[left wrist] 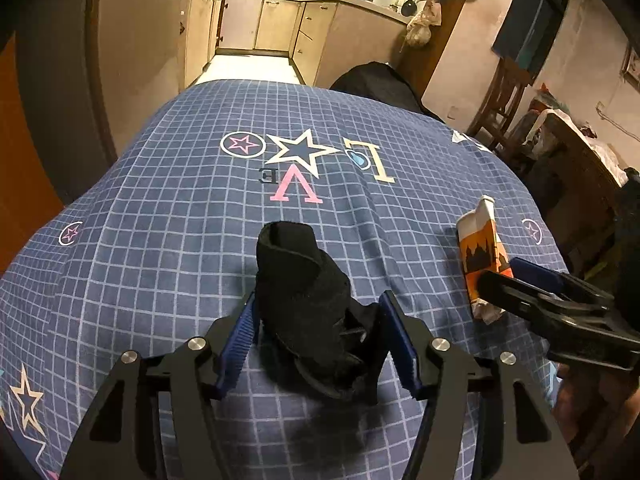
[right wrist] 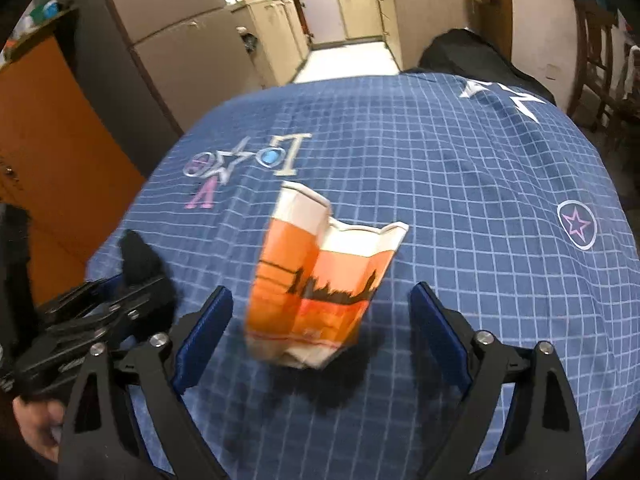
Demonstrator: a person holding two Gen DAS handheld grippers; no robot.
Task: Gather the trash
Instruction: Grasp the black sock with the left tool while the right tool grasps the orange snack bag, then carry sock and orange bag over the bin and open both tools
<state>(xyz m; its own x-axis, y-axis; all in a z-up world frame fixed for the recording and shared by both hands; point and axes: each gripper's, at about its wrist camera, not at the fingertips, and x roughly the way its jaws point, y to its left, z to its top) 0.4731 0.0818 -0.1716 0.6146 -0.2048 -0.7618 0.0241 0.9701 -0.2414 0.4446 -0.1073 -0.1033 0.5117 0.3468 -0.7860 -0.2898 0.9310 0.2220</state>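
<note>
Right up close, the left gripper [left wrist: 316, 336] has its blue pads on either side of a crumpled black wrap [left wrist: 308, 300] lying on the blue checked tablecloth [left wrist: 168, 240]; the pads look to be touching it, though whether they are squeezing I cannot tell. To the right, the right gripper [right wrist: 320, 320] stands spread wide around a crushed orange paper cup [right wrist: 320, 276], not touching it. By my reckoning the collecting has barely begun: both pieces are on the cloth, neither lifted, and no bin is in sight
</note>
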